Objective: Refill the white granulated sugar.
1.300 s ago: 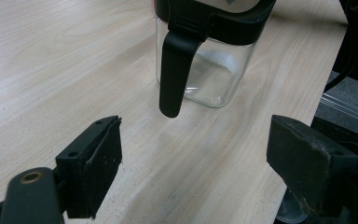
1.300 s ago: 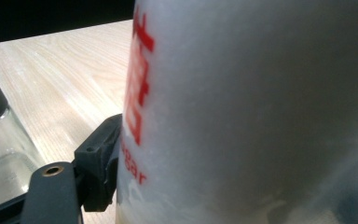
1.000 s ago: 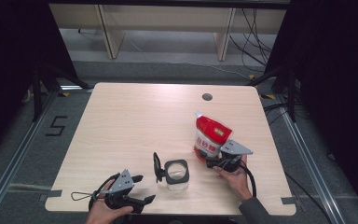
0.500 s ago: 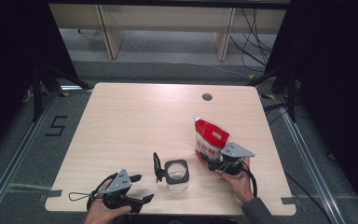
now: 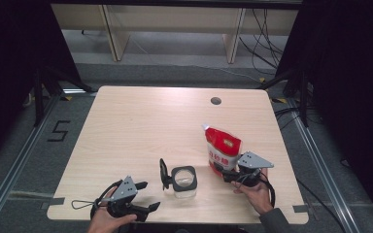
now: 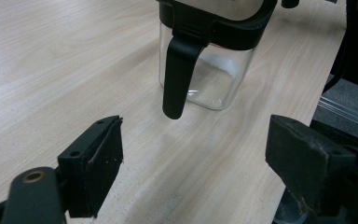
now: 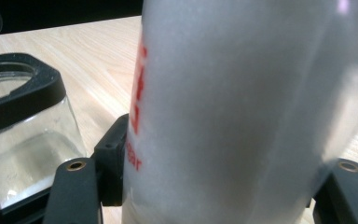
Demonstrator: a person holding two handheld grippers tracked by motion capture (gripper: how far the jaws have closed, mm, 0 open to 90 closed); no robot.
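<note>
A red and white pouch stands on the wooden table at the near right. My right gripper grips its lower part; its jaws have just been closing, and both pads press on the pouch. A clear glass jar with a black rim and a black handle sits left of the pouch, near the front edge. My left gripper lies near the front edge, left of the jar, open with nothing between its jaws. In the left gripper view the jar and its handle stand a short way ahead.
A round cable hole sits at the far side of the table. The table's front edge runs just under both hands. Shelving and loose cables lie on the floor beyond the table. The jar stands close beside the held pouch.
My right gripper and the pouch have shifted a little toward the near right of the table. The left gripper and the jar have stayed put.
</note>
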